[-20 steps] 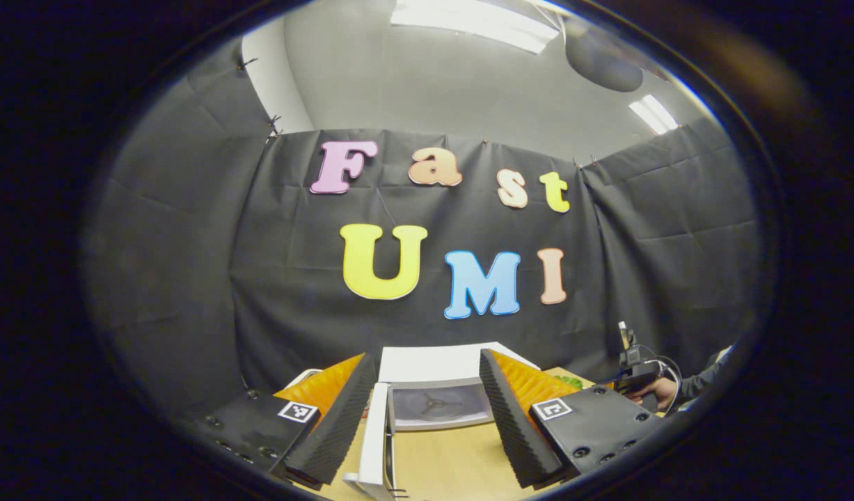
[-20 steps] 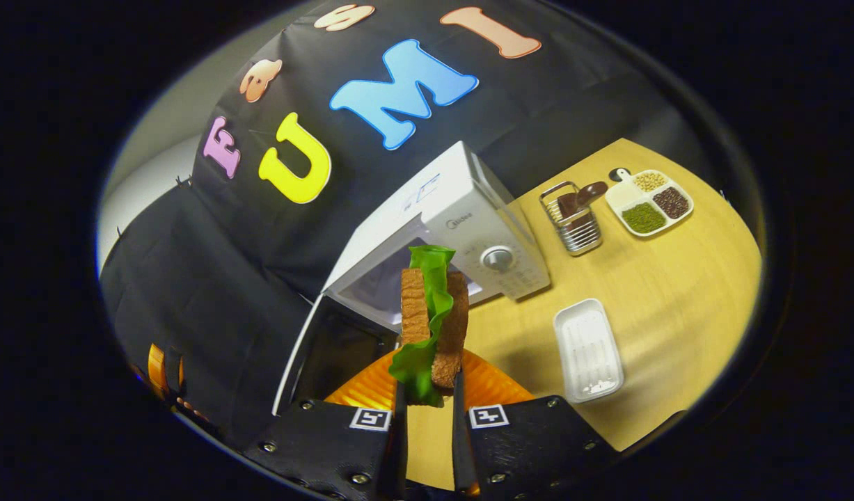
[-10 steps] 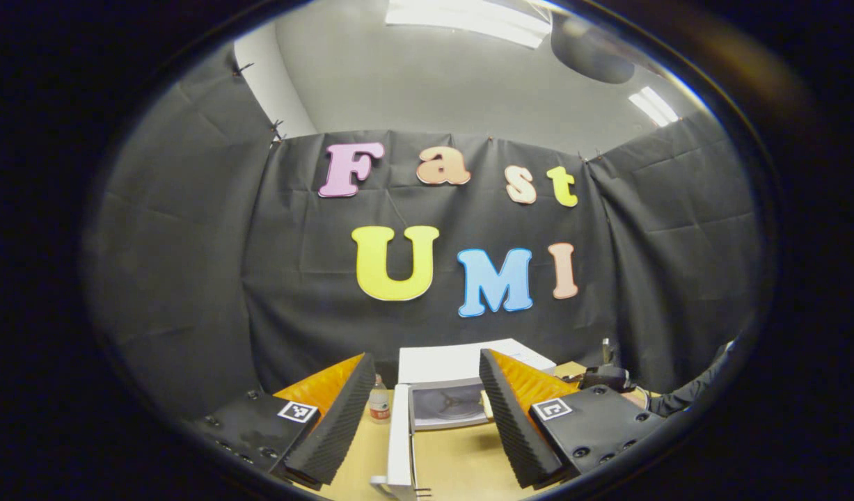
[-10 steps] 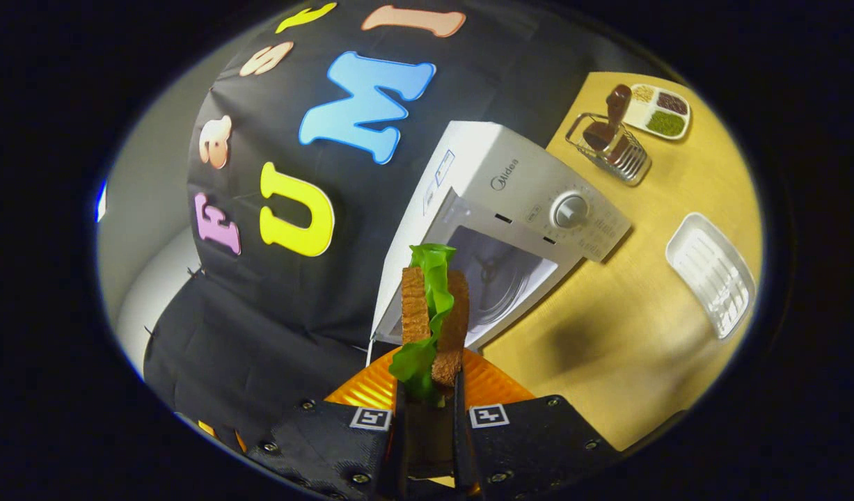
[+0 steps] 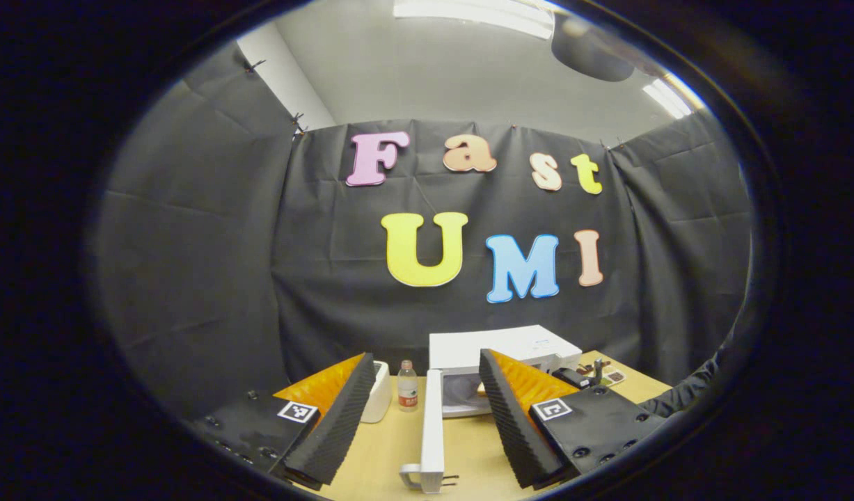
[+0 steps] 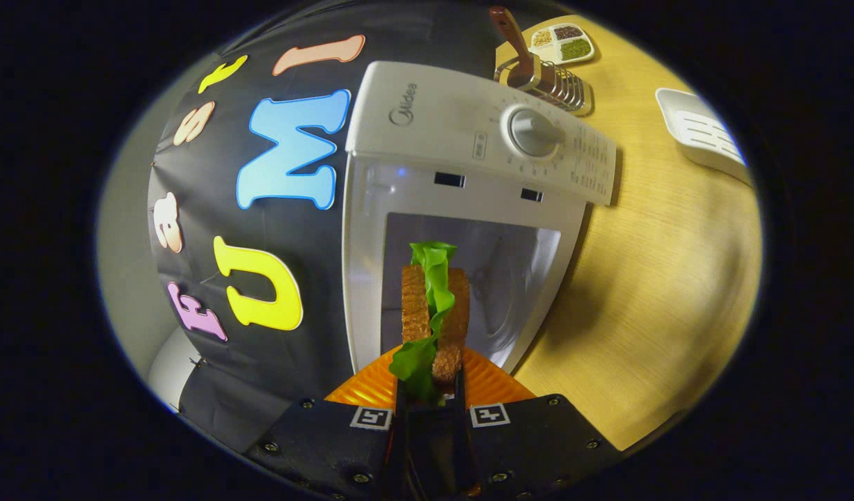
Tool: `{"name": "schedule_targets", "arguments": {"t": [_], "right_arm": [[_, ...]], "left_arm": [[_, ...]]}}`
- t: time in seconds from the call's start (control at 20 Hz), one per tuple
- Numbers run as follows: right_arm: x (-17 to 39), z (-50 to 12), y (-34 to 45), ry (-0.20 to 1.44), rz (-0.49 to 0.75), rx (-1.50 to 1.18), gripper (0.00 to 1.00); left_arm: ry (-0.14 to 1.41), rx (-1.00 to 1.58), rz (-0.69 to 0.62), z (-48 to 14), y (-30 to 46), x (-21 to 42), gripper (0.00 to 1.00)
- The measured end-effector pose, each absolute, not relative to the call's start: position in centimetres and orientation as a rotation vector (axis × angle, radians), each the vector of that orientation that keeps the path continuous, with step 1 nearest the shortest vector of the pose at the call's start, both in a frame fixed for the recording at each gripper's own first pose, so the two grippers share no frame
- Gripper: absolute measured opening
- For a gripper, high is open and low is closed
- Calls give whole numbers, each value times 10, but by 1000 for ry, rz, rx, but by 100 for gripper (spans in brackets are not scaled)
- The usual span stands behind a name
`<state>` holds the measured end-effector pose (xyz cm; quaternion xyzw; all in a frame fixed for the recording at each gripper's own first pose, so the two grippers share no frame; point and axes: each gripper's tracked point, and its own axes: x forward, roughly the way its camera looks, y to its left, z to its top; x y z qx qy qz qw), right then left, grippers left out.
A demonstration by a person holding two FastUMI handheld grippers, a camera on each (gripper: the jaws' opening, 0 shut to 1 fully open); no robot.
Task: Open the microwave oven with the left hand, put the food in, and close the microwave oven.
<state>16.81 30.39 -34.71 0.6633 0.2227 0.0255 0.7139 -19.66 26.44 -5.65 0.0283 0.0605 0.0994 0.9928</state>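
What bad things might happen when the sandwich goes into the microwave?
The sandwich is pinched on edge in the right gripper, so it might tip over or drop its lettuce when let go. It may also bump the frame of the microwave opening. The open door stands near the left gripper, which might knock it.

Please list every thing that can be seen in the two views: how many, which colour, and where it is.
microwave oven: 1, white, on the table, cavity facing the right gripper
microwave door: 1, white, swung open, edge-on
sandwich: 1, brown bread with green lettuce, between the right gripper's fingers, before the cavity
tray: 1, white, on the table
compartment dish: 1, white, far table edge
wire rack: 1, metal, brown-handled tool in it
bottle: 1, clear, left of the door
table: 1, light wood
left gripper: 1, black and orange, open
right gripper: 1, black and orange, shut on the sandwich
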Motion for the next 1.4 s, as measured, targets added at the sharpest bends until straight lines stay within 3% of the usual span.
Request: {"name": "schedule_targets", "arguments": {"t": [0.55, 0.9, 0.95, 1.2, 1.25, 1.4], "right_arm": [[250, -409, 311, 382, -265, 1565, 27], [276, -422, 333, 438, -283, 1498, 27], [275, -424, 335, 460, -288, 1474, 36], [263, -424, 339, 533, -281, 1438, 59], [260, -424, 339, 557, -274, 1421, 88], [246, -424, 336, 583, -258, 1364, 95]], "left_arm": [[223, 31, 286, -92, 286, -211, 94], [220, 17, 309, -97, 302, -213, 96], [217, 11, 310, -98, 302, -212, 96], [203, -7, 291, -103, 300, -210, 98], [196, -1, 302, -102, 303, -212, 96], [179, -16, 298, -101, 299, -209, 96]]}}
